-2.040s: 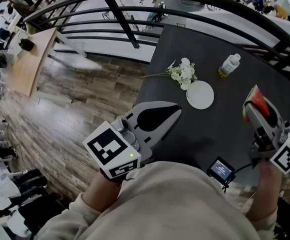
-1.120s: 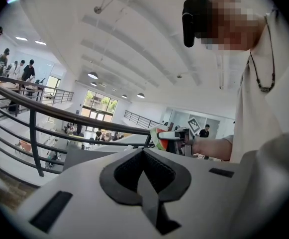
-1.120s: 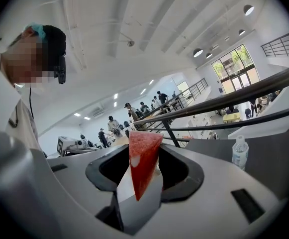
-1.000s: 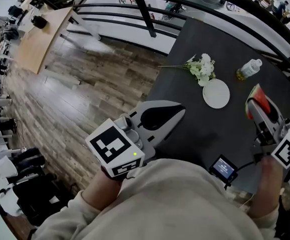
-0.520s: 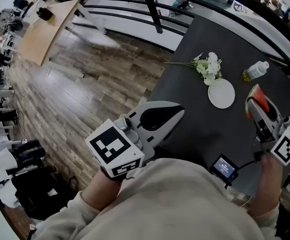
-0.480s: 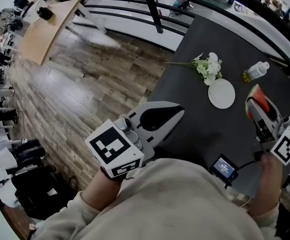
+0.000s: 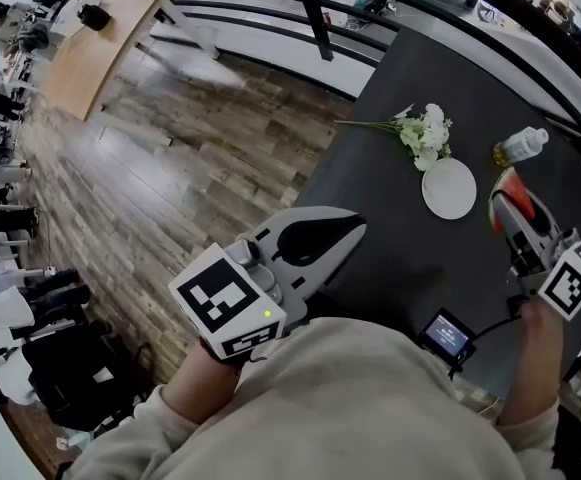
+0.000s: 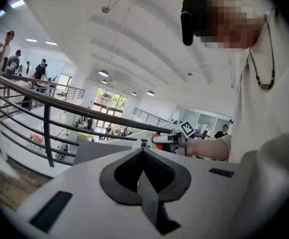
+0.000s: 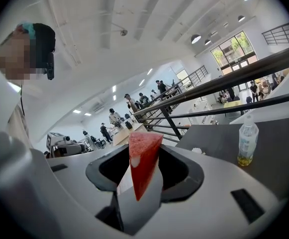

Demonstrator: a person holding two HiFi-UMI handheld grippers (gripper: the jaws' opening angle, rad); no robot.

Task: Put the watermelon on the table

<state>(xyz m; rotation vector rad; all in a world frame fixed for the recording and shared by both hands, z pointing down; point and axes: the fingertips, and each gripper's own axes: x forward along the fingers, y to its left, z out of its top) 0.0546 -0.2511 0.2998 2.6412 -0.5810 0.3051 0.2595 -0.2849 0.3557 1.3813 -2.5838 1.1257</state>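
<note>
sleeves (image 7: 300, 408): cream fabric filled the bottom of the head view, one arm reaching out to each gripper.
left gripper (image 7: 354, 230): its jaws were pressed together at the tips with nothing between them, and only the hollow between the dark pads showed. It hung over the near left edge of the table, its marker cube (image 7: 226, 302) facing up.
small screen (image 7: 444, 335): it sat at the near edge of the table, between the two arms, with a cable running off to the right.
right gripper (image 7: 503, 204): its jaws stood wide and pinched the watermelon from both sides, over the right part of the table.
watermelon (image 9: 142, 161): a red wedge, point down, was clamped between the right gripper's pads. It sat just right of the plate and seemed to be clear of the tabletop, though the head view did not settle that.
table (image 7: 400, 258): dark and matt, it ran away from the person towards the railing.
plate (image 7: 449, 188): white, round and bare, it lay flat in the middle of the table.
flowers (image 7: 425, 133): a white bunch lay on its side just beyond the plate, its stems pointing left.
bottle (image 7: 520, 147): clear plastic with yellowish liquid at the bottom, it lay on its side to the right of the flowers.
railing (image 7: 320, 18): black bars ran past the far side of the table.
wooden floor (image 7: 150, 168): it stretched away to the left of the table, with distant people at its far edge.
</note>
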